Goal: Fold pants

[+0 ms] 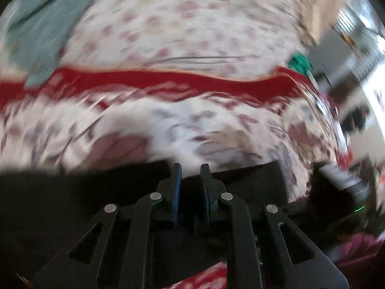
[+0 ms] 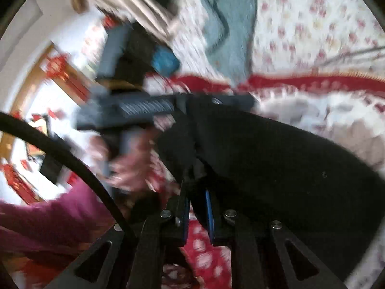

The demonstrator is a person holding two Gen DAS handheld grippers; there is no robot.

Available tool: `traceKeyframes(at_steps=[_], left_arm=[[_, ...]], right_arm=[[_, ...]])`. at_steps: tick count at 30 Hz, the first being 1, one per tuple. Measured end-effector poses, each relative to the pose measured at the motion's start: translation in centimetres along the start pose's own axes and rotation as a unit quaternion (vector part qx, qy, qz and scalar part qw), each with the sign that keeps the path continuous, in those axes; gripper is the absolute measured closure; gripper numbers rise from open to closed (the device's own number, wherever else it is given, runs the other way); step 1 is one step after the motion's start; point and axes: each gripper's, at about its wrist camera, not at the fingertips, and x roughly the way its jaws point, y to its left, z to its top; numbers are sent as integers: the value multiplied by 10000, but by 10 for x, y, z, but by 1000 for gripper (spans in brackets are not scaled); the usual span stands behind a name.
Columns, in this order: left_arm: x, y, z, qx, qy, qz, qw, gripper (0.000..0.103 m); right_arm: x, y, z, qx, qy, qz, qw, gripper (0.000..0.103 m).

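Both views are motion-blurred, yet we find the black pants (image 2: 276,159) draped over the near part of a floral bedspread (image 1: 192,29) crossed by a red band. We record the right gripper (image 2: 196,190) clenched on a bunched edge of the pants. The left gripper (image 1: 190,168) has its fingers narrowly parted above the dark cloth; whether they grasp it, we cannot tell.
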Motion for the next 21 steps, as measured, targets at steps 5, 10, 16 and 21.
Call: traceKeyframes(at_steps=[5, 10, 16, 21], left_arm=[[-23, 30, -20, -549, -216, 18, 9983, 66], [-39, 9, -36, -340, -503, 26, 9982, 63], [-15, -20, -51, -415, -337, -251, 9983, 63], [12, -32, -76, -475, -132, -50, 9988, 63]], right_arm=[[7, -15, 11, 492, 6, 384, 9981, 80], [-71, -4, 6, 351, -737, 439, 9957, 51], [-105, -27, -13, 816, -791, -469, 9924, 50], [-92, -42, -31, 957, -497, -812, 9908, 50]])
